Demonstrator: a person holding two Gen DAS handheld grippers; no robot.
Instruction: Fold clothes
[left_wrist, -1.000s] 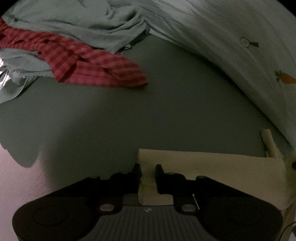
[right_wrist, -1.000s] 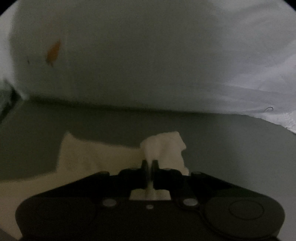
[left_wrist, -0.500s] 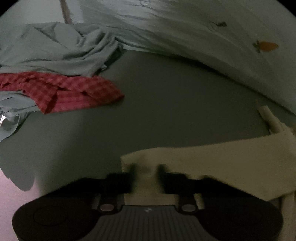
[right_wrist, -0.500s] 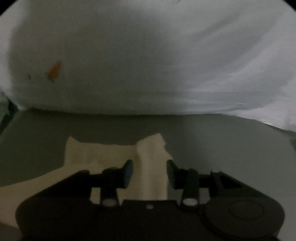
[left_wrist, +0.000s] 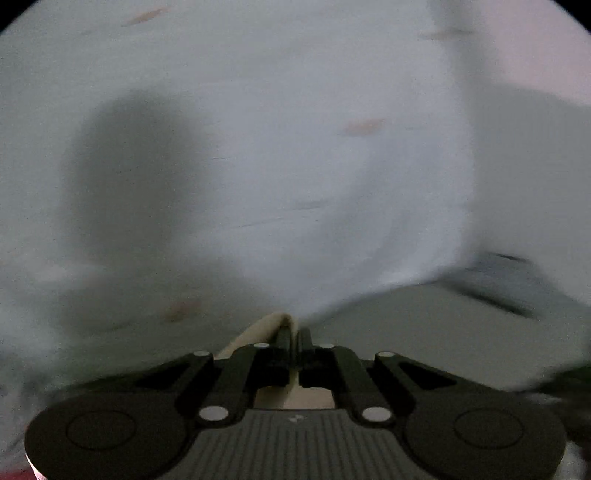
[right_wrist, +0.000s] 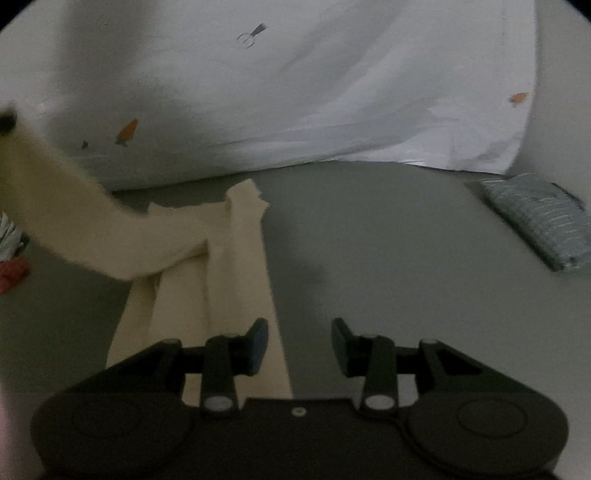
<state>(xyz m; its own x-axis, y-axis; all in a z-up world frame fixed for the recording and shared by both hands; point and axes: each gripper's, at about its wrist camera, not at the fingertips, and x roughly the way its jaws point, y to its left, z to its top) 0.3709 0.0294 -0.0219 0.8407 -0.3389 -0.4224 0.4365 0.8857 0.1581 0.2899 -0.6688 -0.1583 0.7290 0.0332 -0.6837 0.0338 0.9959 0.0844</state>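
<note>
Garment (right_wrist: 207, 258) lies before the duvet (right_wrist: 295, 110) (folded cloth (right_wrist: 539, 218) off right).

cream garment (right_wrist: 236, 266): 1, long, partly lifted at left
white carrot-print duvet (right_wrist: 295, 103): 1
carrot prints on it: 3 in right wrist view
fork print (right_wrist: 251, 35): 1
folded grey patterned cloth (right_wrist: 539, 218): 1, at right
red fabric (right_wrist: 13, 275): 1 scrap at left edge
grippers: 2, left gripper (left_wrist: 294, 338), right gripper (right_wrist: 299, 343)
grey surface (right_wrist: 388, 258): 1

No readable text, brand or number is showing in either view; the white cloth (right_wrist: 332, 103) is carrying only small carrot and fork pictures.
</note>
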